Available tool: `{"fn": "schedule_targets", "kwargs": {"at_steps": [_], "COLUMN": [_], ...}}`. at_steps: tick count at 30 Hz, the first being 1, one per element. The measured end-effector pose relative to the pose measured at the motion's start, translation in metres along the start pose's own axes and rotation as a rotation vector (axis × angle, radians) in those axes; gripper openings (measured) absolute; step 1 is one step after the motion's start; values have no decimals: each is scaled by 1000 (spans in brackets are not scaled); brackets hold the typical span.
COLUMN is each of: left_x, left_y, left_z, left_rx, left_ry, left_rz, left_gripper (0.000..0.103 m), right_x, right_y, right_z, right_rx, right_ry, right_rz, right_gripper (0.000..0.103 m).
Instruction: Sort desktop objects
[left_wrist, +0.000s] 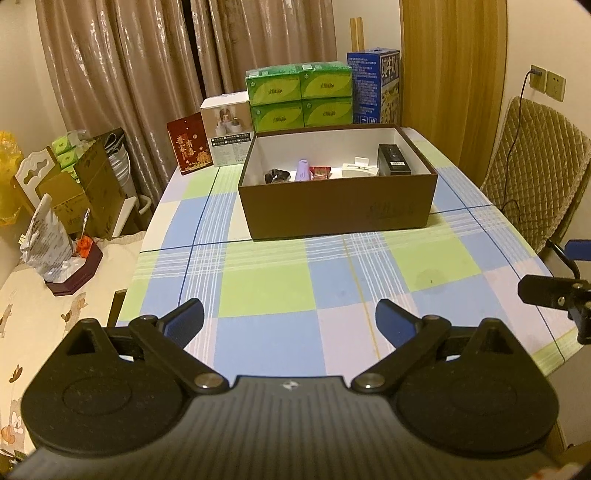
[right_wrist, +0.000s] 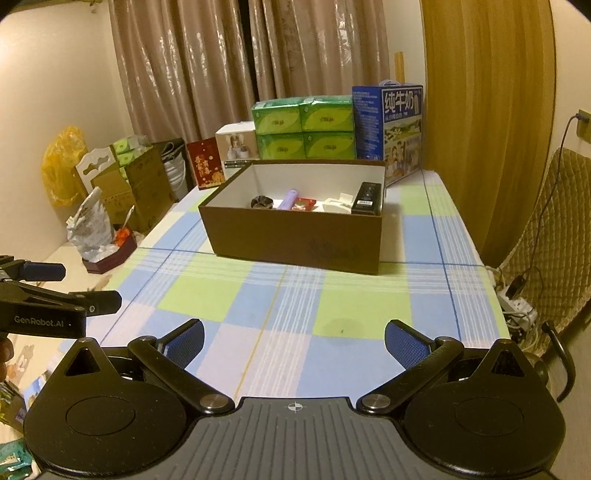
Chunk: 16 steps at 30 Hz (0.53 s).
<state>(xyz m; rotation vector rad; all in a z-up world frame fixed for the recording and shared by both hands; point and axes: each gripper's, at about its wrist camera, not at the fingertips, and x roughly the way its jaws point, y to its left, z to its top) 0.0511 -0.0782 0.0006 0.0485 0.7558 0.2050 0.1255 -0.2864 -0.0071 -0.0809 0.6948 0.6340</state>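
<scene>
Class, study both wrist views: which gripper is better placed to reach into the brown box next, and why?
Left, marginally. The left gripper faces the brown box squarely; the right gripper sees it angled. Both are open and empty.

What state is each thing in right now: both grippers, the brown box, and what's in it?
left gripper: open, holding nothing, above the tablecloth.
right gripper: open, holding nothing.
brown box: lid off, upright on the table.
black remote: inside the box, leaning at its right wall.
purple tube: lying inside the box.
red packet: lying inside, beside the tube.
tablecloth: flat, nothing loose on it in front of the box.
</scene>
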Motion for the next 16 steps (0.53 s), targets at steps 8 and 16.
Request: {"fn": "schedule_targets", "kwargs": {"at_steps": [8, 16], "left_x": [7, 13], "left_y": [-2, -2], "left_z": [-1, 0], "left_rx": [0, -1], "left_ry": [14, 19], "left_rz": [-2, -3], "left_gripper": [98, 98], "right_x": [5, 12], "right_y": [-2, -4], "right_z": [0, 1], "right_rx": [-2, 0], "right_ry": [17, 32], "right_rz": [1, 7], "right_gripper": [101, 101]}}
